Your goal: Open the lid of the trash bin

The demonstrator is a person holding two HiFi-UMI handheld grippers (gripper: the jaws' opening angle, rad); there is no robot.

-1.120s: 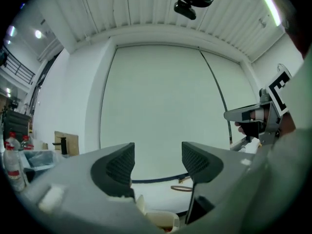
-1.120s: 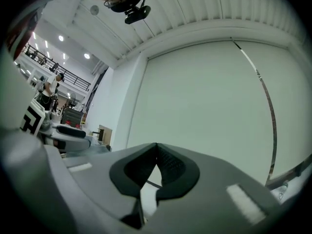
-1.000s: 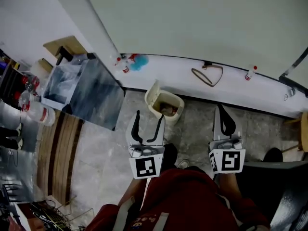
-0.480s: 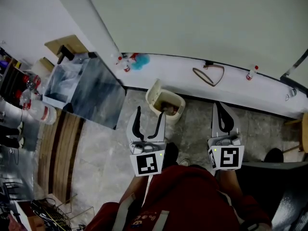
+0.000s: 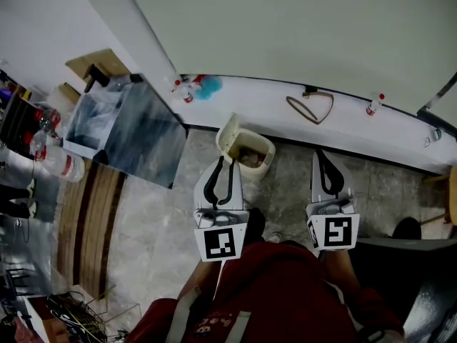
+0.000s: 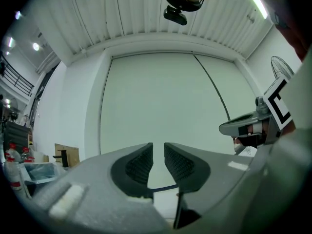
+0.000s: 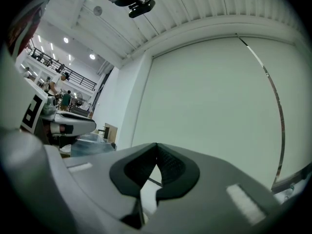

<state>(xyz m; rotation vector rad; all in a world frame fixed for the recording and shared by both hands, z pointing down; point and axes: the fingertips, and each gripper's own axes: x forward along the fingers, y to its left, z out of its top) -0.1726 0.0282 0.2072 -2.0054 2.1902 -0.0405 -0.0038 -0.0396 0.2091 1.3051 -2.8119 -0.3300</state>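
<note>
Soft, even, rather dim light is seen in the head view — shadows are faint. Both gripper views are bent strongly at the edges and ringed in black; glare is thrown by a strip light (image 6: 256, 1) and ceiling spots (image 7: 66, 40).

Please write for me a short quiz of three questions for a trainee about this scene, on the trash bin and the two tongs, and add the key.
1. True or false: the lid of the trash bin is shut.
2. Which tongs have their tips touching? A. the left tongs; B. the right tongs; C. both.
3. What is between the left tongs?
Key: 1. False: the lid stands up and the inside of the bin shows. 2. B. 3. Nothing: the left tongs have just been closing, but a narrow gap shows between them.
</note>
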